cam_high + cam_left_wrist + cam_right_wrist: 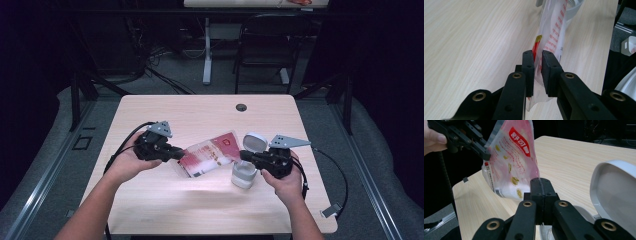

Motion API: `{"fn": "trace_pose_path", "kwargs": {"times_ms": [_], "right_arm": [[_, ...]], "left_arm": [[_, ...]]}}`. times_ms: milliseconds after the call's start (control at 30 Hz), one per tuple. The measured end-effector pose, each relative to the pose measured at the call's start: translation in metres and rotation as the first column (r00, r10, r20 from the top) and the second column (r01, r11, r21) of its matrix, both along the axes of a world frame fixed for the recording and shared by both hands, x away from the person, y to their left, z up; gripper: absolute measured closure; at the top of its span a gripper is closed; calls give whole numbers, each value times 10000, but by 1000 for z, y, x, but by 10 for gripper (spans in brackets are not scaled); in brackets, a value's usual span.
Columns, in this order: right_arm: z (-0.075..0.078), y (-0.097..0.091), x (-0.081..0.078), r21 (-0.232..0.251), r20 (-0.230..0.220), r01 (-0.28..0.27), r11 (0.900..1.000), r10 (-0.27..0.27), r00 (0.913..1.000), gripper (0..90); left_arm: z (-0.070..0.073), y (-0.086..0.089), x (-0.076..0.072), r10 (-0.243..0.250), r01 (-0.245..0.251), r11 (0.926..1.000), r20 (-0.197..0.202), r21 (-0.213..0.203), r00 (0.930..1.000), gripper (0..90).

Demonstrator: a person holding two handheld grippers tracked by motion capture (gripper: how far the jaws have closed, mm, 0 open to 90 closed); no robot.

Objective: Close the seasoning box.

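1. The red, pink and clear plastic food pouch (210, 155) hangs between the two tools above the pale wooden table (150, 200), raised and tilted so that one end points toward the white container at the right.
2. The left gripper (176, 154) has its jaws clamped on one edge of the pouch; in the left gripper view the black pads (527, 72) squeeze the thin film (554, 32) between them. This grip likely serves to carry and steer the bag.
3. The right gripper (244, 156) has its jaws pressed together at the pouch's other end; in the right gripper view they meet at the bag's corner (534, 173). I judge they pinch the film there, though the contact itself is hard to see.
4. Holding both ends likely keeps the limp bag taut and aimed, ready for opening or pouring.
5. The white round plastic container (244, 175) stands on the table under the right gripper, with its hinged lid (254, 141) swung up. Its inside is hidden.
6. The pouch holds a pale filling, settled low (506, 185); whether it is opened, I cannot tell.
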State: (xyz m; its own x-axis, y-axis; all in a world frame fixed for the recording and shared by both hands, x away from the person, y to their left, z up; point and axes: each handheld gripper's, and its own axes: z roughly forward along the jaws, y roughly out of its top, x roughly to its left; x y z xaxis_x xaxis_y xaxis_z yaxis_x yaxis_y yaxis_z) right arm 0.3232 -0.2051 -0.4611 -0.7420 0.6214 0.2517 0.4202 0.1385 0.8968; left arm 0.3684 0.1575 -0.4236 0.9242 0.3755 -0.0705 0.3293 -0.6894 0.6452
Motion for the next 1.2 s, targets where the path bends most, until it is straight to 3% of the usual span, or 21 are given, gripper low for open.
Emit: {"fn": "trace_pose_path", "kwargs": {"times_ms": [533,900,1200], "right_arm": [[9,7,-8,-248,228,-230,9994,236,9995,900],[12,18,-13,-575,446,-248,9980,274,9986,900],[12,24,-12,-515,431,-437,9977,459,9980,900]], "left_arm": [[-33,3,-13,69,-70,10000,-134,-71,9999,805],[-59,6,-18,449,-461,9981,-297,-411,9986,799],[-75,6,-19,608,-621,9975,-378,-340,9974,793]]}}
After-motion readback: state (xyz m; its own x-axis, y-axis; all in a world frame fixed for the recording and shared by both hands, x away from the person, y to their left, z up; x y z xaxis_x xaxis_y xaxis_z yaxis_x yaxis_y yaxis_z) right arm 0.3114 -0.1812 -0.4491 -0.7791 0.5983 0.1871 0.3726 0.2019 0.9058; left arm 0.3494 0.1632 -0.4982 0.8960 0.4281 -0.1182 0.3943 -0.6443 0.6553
